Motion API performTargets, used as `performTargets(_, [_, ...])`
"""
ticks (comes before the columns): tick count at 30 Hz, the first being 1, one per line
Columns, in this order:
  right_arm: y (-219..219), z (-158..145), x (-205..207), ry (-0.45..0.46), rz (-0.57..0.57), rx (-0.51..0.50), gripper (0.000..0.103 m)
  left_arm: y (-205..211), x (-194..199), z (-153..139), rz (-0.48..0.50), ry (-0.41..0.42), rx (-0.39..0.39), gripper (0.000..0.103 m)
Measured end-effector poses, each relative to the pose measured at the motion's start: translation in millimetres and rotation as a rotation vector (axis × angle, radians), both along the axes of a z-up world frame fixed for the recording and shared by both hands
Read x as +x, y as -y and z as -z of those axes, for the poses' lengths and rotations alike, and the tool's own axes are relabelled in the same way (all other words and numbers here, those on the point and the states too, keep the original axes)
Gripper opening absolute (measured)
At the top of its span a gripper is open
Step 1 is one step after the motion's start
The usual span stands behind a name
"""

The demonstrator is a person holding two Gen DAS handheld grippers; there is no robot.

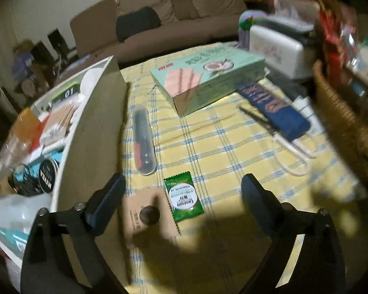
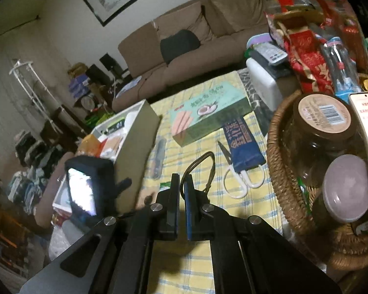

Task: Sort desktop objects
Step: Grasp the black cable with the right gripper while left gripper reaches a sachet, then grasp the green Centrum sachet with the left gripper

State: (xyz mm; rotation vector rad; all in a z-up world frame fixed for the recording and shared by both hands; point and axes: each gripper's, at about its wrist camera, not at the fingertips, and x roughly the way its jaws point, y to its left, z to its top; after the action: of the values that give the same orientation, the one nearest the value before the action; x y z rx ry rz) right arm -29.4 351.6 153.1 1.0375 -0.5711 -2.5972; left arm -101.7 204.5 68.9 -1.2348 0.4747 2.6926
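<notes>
Two grippers are seen over a yellow checked tablecloth (image 1: 208, 147). The left gripper (image 1: 182, 183) is spread wide, nothing between its fingers; a green sachet (image 1: 184, 196) lies at its 6 o'clock. The right gripper (image 2: 182, 183) is clamped on a thin dark loop (image 2: 203, 166). White-handled scissors (image 2: 243, 183) lie at 3 o'clock.

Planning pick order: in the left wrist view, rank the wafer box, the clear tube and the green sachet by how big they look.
1. wafer box, clearly the largest, though farthest.
2. clear tube.
3. green sachet, smallest in area, yet nearest the camera, so its true size against the tube is unsure.
</notes>
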Motion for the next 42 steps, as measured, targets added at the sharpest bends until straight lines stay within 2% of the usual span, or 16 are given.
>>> performTargets(2, [1.1,0.9,-0.6,-0.001,-0.008,0.015,0.003,-13.0,2.5,11.7,0.008,-0.009,-0.055,0.077])
performTargets(5, [1.4,1.1,-0.8,-0.007,-0.015,0.031,0.003,-22.4,-0.2,30.6,0.012,0.038,-0.051,0.073])
performTargets(13, [-8.8,10.3,-0.9,0.015,-0.011,0.017,0.004,7.8,-32.1,44.7,-0.057,0.161,0.201,0.075])
performTargets(16, [-14.5,12.3,-2.0,0.021,-0.004,-0.010,0.004,16.9,-31.4,45.0,-0.071,0.144,0.243,0.069])
performTargets(17, [-14.0,12.1,-2.0,0.020,-0.006,-0.008,0.004,16.9,-29.9,44.7,-0.071,0.137,0.238,0.062])
performTargets(19, [-11.5,11.6,-1.4,0.018,-0.012,0.000,0.004,18.1,-26.5,41.8,-0.047,0.130,0.259,0.037])
performTargets(20, [-10.2,11.3,-1.3,0.018,-0.013,0.000,0.004,19.4,-26.4,40.5,-0.039,0.138,0.274,0.020])
performTargets(21, [-8.9,11.2,-1.4,0.017,-0.014,0.001,0.004,21.0,-27.2,38.9,-0.028,0.148,0.298,0.019])
performTargets(24, [-5.3,12.4,-2.2,0.019,-0.017,0.003,0.004,26.1,-20.1,27.6,0.032,0.177,0.408,0.001])
performTargets(30, [1.5,10.3,0.0,0.007,-0.033,0.005,0.004,40.5,15.7,-4.8,0.167,0.180,0.575,0.000])
performTargets(35, [6.1,10.3,1.0,0.006,-0.044,-0.011,0.004,66.8,28.3,-33.5,0.173,0.188,0.678,0.000])
performTargets(37, [8.3,10.8,0.9,0.008,-0.049,-0.010,0.004,70.6,27.3,-42.2,0.175,0.193,0.672,0.000])
performTargets(38, [9.1,11.1,0.2,0.010,-0.050,-0.011,0.004,68.5,25.4,-42.9,0.171,0.197,0.633,0.006])
performTargets(39, [9.7,11.5,0.0,0.012,-0.047,-0.013,0.004,66.9,23.1,-40.1,0.162,0.194,0.601,0.022])
performTargets(41, [11.5,12.4,-0.6,0.015,-0.048,-0.016,0.004,54.5,15.0,-24.5,0.147,0.200,0.495,0.045])
performTargets(42, [12.0,12.6,-0.5,0.015,-0.048,-0.014,0.004,48.3,12.1,-15.5,0.148,0.206,0.461,0.046])
